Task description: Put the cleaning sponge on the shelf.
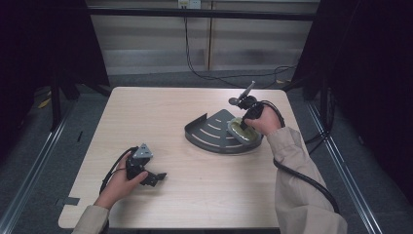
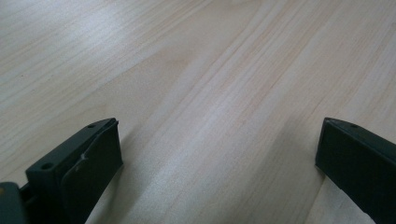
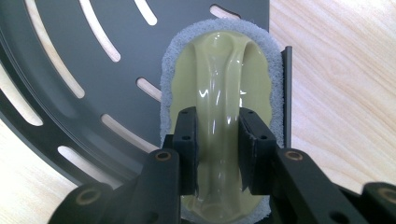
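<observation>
The glossy raised handle of the scrubbing pad [image 3: 219,107] is being pinched between the closed jaws of the right gripper [image 3: 218,154]. Slipping is being risked, since that handle looks slick and narrow; tilting could drag the white foam edge against the rim of the dark slotted rack [image 3: 70,60] underneath. The pad is being held at the rack's corner, on the counter [image 1: 160,112]. The left gripper [image 2: 219,158] is being rested apart, its jaws spread wide over bare wood, nothing between them.

A pale wood worktop [image 1: 160,112] stands on grey floor [image 1: 146,78]. Behind it runs a light panelled wall [image 1: 156,44]. Dark curtains [image 1: 44,44] flank both sides.
</observation>
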### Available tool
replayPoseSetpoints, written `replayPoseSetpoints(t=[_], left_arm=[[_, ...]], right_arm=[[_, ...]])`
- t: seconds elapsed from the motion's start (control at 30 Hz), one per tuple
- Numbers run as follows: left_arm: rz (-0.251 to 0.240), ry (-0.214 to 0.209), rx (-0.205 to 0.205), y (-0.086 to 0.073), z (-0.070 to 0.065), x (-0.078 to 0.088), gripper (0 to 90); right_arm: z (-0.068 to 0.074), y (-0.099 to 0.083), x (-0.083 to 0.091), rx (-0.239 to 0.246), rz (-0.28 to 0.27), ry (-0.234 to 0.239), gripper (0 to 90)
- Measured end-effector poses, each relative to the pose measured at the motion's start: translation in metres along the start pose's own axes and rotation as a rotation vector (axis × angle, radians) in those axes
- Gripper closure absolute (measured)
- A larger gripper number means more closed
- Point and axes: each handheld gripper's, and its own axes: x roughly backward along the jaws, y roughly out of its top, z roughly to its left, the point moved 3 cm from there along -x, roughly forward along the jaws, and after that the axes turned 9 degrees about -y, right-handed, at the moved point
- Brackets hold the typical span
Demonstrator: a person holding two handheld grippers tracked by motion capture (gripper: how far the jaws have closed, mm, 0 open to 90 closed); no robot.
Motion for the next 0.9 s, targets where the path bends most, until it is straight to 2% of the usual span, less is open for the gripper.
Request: replayPoseSetpoints(t=[0.23,0.4,0.9], left_arm=[[0.001,-0.002,0.001,0.0,-0.0001,0.0,0.0],[0.001,0.001,-0.001,0.0,0.0,0.0,0.0],[0.0,0.0,0.0,0.0,0.0,0.0,0.0]], right_arm=[[-0.0009,-0.0032,-0.0012,0.003,-0.002,0.003,71.3],[-0.0026,-0.0051,-0.0022,0.005,-0.023,-0.005,70.7],[-0.0032,-0.0066,-0.0015,-0.01,-0.022,-0.002,68.1]])
